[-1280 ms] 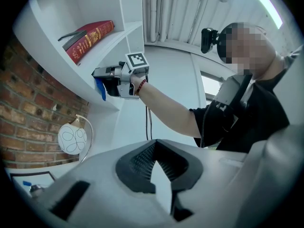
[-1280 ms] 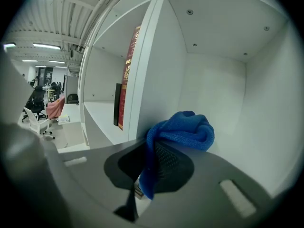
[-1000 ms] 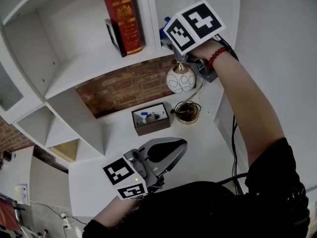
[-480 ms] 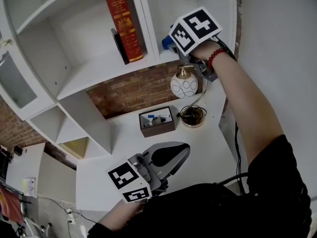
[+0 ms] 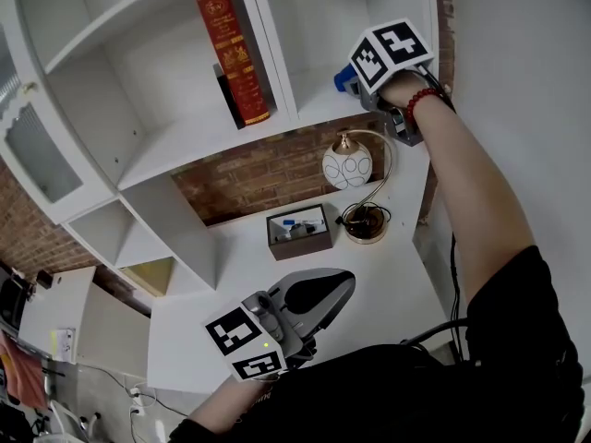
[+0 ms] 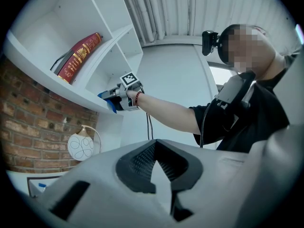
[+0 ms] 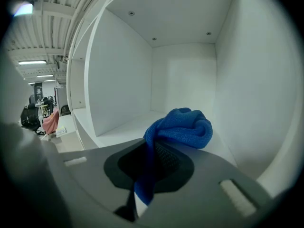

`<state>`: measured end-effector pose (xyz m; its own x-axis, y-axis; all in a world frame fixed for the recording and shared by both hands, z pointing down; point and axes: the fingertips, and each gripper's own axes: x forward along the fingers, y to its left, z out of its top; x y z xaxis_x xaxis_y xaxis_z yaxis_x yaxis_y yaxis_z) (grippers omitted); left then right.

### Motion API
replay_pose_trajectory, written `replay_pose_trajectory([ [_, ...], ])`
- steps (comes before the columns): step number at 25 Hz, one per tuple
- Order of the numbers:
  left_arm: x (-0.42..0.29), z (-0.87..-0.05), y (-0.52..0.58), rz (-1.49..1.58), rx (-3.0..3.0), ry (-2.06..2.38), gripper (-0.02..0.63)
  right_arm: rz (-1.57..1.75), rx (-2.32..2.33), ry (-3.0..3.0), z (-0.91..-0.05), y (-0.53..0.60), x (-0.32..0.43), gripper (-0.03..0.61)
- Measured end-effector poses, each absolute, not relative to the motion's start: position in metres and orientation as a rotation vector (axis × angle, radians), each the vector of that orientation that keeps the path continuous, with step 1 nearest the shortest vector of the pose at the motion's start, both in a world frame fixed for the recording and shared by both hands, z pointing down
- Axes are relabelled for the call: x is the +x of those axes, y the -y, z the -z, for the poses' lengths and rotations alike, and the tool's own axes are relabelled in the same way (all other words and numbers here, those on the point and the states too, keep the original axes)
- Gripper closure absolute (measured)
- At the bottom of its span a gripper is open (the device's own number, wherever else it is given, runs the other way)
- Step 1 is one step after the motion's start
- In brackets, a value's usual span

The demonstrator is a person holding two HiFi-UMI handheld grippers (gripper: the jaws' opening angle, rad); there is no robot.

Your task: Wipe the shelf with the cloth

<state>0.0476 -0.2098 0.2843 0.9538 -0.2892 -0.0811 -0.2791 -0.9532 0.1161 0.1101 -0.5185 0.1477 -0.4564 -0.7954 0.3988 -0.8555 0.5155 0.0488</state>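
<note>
The blue cloth (image 7: 182, 126) is bunched up and clamped in my right gripper (image 7: 151, 152), which is shut on it. The gripper points into the right-hand compartment of the white shelf (image 7: 124, 128), with the cloth just above the shelf board near its front. In the head view my right gripper (image 5: 356, 88) is raised at the shelf's front edge (image 5: 314, 111), the cloth (image 5: 343, 81) showing at its tip. My left gripper (image 5: 343, 281) hangs low over the white desk, shut with nothing in it. The left gripper view shows its jaws (image 6: 159, 167) closed and the cloth (image 6: 107, 101) far off.
A red book (image 5: 231, 52) and a dark one stand in the neighbouring compartment, left of a divider. Below the shelf are a brick wall (image 5: 259, 169), a round white lamp (image 5: 346, 166), a brown box (image 5: 298, 230) of small items, and a coiled cable on the desk (image 5: 388, 275).
My right gripper with the cloth has shifted to the right along the shelf, away from the divider. The left gripper has stayed low over the desk. The head view has tilted slightly.
</note>
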Motion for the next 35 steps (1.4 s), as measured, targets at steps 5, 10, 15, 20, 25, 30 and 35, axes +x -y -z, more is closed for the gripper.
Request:
replay_pose_trajectory([
  [5, 0.052, -0.283, 0.207, 0.146, 3.004, 0.441, 0.611, -0.260, 1.419, 2.379, -0.148, 0.522, 0.135, 0.549],
  [10, 0.055, -0.282, 0.206, 0.157, 2.999, 0.447, 0.611, -0.285, 1.495, 2.354, -0.146, 0.525, 0.161, 0.549],
  [15, 0.062, -0.281, 0.202, 0.138, 3.008, 0.433, 0.611, -0.292, 1.565, 2.339, -0.147, 0.525, 0.186, 0.549],
  [20, 0.064, -0.278, 0.196, 0.128, 3.013, 0.449, 0.611, -0.288, 1.593, 2.323, -0.146, 0.522, 0.202, 0.549],
  [25, 0.062, -0.279, 0.190, 0.124, 3.021, 0.494, 0.611, -0.203, 1.634, 2.284, -0.145, 0.519, 0.215, 0.549],
  [30, 0.055, -0.291, 0.182, 0.115, 2.990, 0.560, 0.611, -0.128, 1.461, 2.459, -0.140, 0.501, 0.169, 0.547],
  [35, 0.054, -0.308, 0.174, 0.074, 2.961, 0.621, 0.611, -0.231, 0.988, 2.860, -0.135, 0.461, 0.059, 0.546],
])
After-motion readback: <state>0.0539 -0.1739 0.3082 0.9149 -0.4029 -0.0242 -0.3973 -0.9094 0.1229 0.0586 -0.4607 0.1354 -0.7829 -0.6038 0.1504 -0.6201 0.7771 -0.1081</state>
